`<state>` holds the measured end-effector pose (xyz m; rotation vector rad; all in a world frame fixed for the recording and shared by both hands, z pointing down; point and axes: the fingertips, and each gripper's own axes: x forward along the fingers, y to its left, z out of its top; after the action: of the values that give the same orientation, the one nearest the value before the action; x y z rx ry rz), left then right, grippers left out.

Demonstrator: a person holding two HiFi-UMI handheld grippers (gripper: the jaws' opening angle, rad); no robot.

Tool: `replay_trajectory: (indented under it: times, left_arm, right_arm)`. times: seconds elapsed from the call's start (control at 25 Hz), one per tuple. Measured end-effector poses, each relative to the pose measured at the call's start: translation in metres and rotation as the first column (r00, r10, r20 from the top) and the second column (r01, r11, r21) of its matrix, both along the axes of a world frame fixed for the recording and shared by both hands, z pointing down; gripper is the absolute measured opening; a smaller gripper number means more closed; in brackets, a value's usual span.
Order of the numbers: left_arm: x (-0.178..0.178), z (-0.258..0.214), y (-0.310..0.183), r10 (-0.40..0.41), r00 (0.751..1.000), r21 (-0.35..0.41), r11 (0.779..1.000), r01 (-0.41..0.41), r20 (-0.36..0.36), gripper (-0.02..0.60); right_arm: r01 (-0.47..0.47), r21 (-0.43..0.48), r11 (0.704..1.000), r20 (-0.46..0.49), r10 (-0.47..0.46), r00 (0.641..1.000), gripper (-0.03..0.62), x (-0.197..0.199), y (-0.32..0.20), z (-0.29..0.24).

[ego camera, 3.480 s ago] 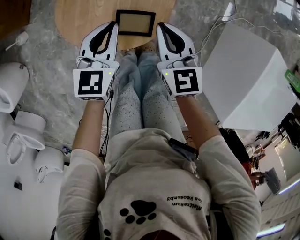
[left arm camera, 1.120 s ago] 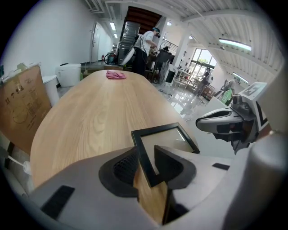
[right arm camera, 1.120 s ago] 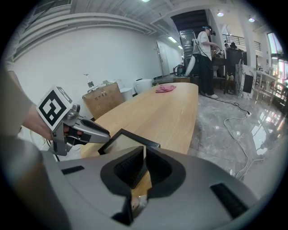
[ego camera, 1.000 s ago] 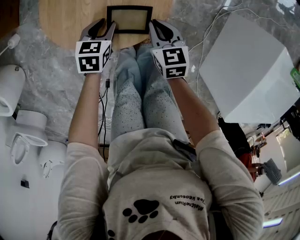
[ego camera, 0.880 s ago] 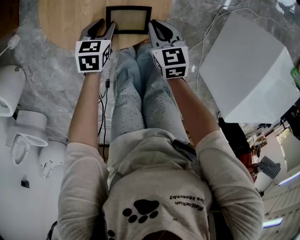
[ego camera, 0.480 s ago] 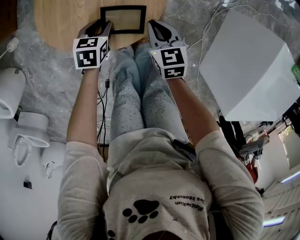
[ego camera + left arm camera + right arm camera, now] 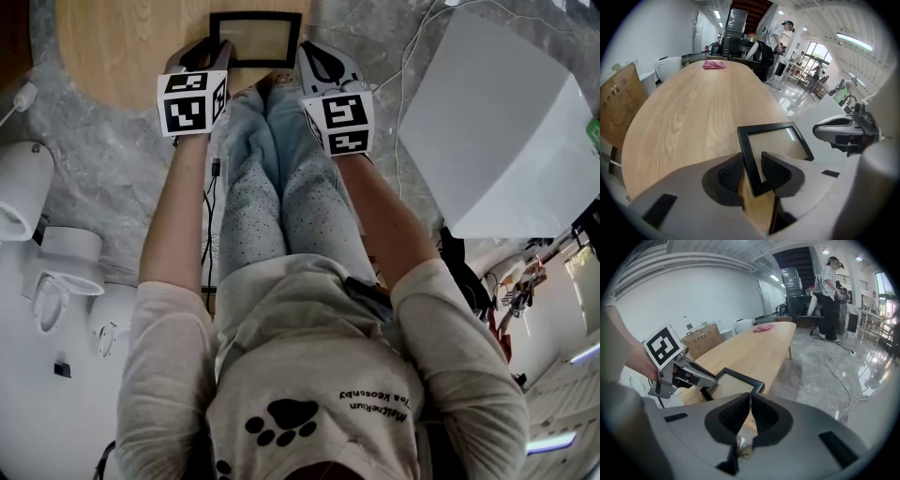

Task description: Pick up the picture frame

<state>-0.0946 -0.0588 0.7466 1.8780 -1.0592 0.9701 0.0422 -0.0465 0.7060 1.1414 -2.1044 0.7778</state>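
Observation:
A black picture frame [image 7: 258,37] with a pale glass pane lies flat at the near edge of the round wooden table [image 7: 122,47]. My left gripper [image 7: 208,52] straddles its near left corner. In the left gripper view the frame's [image 7: 778,140] left rail runs between the closing jaws of the left gripper [image 7: 751,158], with a sliver of gap still at the right pad. My right gripper [image 7: 309,52] is beside the frame's near right corner, shut with nothing in it. The right gripper view shows the frame [image 7: 733,385] just beyond the right gripper [image 7: 750,397].
A big white box [image 7: 497,131] stands on the floor at the right, cables [image 7: 422,47] beside it. White appliances [image 7: 47,262] crowd the left. A pink cloth [image 7: 714,64] lies at the table's far end. A person [image 7: 829,291] stands beyond. A cardboard box [image 7: 621,103] leans left of the table.
Both grippers have moved forward and down to the frame's near edge. The left one has slid over the frame's left corner.

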Motion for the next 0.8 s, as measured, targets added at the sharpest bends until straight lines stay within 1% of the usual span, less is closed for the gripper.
replay_trajectory:
  times: [0.12, 0.28, 0.32, 0.4, 0.52, 0.8]
  left_arm:
    - [0.010, 0.000, 0.002, 0.008, 1.000, -0.006, 1.000, -0.008, 0.004, 0.129]
    - [0.019, 0.000, 0.002, 0.016, 1.000, -0.010, 1.000, -0.016, 0.005, 0.129]
    - [0.021, 0.000, 0.002, 0.018, 1.000, -0.011, 1.000, -0.018, 0.006, 0.129]
    - [0.025, 0.001, 0.002, 0.023, 1.000, -0.013, 1.000, -0.023, 0.008, 0.129]
    - [0.031, 0.000, 0.002, 0.030, 1.000, -0.017, 0.999, -0.030, 0.008, 0.129]
    - [0.039, 0.000, 0.004, 0.051, 0.999, -0.025, 0.998, -0.051, 0.001, 0.129]
  right_arm:
    - [-0.009, -0.014, 1.000, 0.000, 0.009, 1.000, 0.011, 0.010, 0.004, 0.003]
    - [-0.030, -0.038, 0.999, 0.029, 0.031, 0.999, 0.016, 0.017, 0.004, 0.008]
    - [-0.036, -0.050, 0.998, 0.040, 0.038, 0.998, 0.031, 0.018, 0.005, 0.010]
    - [-0.061, -0.087, 0.994, 0.070, 0.067, 0.995, 0.088, 0.020, 0.006, 0.016]
    - [-0.105, -0.148, 0.983, 0.119, 0.123, 0.985, 0.120, 0.025, 0.006, 0.023]
    - [-0.109, -0.241, 0.964, 0.229, 0.166, 0.959, 0.210, 0.021, 0.008, 0.035]
